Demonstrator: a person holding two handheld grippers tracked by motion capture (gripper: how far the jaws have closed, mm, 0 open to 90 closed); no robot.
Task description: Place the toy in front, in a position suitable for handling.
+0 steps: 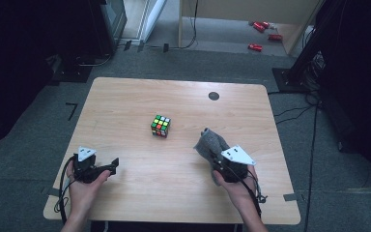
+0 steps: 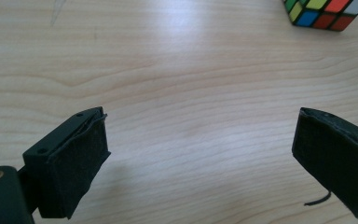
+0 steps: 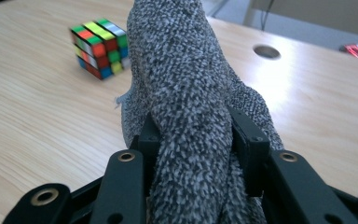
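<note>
The grey speckled cloth (image 3: 186,107) is pinched between the jaws of the right tongs (image 1: 211,153), bunched up and lifted partly off the desk (image 1: 174,174). A Rubik's cube (image 1: 160,125) stands ahead and to the left of these tongs, well apart from the cloth. The left tongs (image 2: 200,154) rest low over bare wood, jaws wide with nothing between them, the cube farther ahead to their right. The step in hand looks like carrying the cloth. Next, I judge, it must be brought to the cube while the grip holds.
</note>
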